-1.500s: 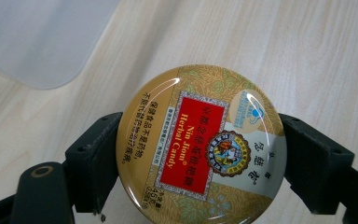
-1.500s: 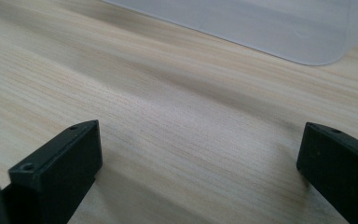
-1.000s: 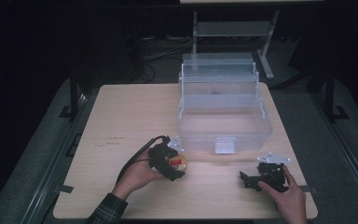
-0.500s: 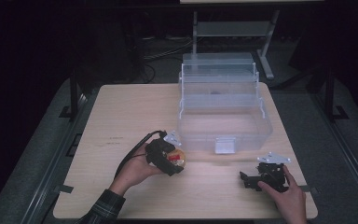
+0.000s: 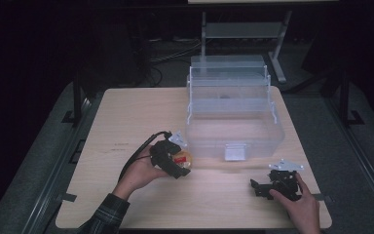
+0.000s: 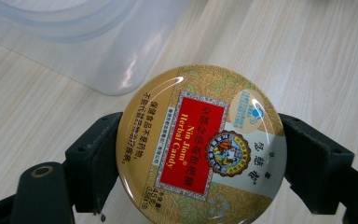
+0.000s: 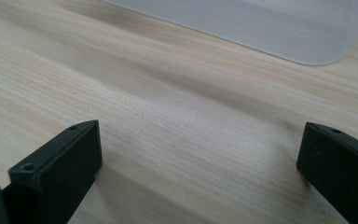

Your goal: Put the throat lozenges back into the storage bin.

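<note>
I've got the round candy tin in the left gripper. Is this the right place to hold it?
Yes. The tin is flat and round, so grip its rim at opposite points, across the widest part, lid facing the camera. The left gripper does just that, jaws coming in from both sides.

My wooden table (image 5: 126,112) pale, lit from above. Room around table dark. Grey floor (image 5: 48,146) on both sides of table. Behind table: metal shelf stand (image 5: 243,31), cables (image 5: 168,53) on floor.
</note>
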The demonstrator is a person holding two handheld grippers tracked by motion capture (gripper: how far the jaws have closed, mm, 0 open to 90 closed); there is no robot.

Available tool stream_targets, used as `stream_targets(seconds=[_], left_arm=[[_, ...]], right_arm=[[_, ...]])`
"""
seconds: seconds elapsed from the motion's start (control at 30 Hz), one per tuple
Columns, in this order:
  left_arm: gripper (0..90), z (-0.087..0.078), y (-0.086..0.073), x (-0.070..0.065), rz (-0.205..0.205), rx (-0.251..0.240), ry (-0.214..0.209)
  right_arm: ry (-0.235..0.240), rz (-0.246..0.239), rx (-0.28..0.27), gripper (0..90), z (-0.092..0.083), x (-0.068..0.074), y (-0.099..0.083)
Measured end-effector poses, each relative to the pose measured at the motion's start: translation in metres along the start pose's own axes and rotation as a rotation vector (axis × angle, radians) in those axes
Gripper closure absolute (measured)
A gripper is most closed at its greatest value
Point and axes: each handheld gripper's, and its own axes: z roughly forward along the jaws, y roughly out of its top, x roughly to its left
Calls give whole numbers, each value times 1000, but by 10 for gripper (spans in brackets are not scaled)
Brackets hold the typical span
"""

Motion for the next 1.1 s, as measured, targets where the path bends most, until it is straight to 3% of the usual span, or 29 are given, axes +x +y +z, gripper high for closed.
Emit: stream_targets(seconds=[0.13, 1.1], left_arm=[[196, -4, 3, 2, 14, 4, 1], [196, -30, 29, 15, 12, -61, 22]], right_arm=[[0, 0, 0, 0, 0, 0, 0], [-1, -1, 0, 0, 0, 0, 0]])
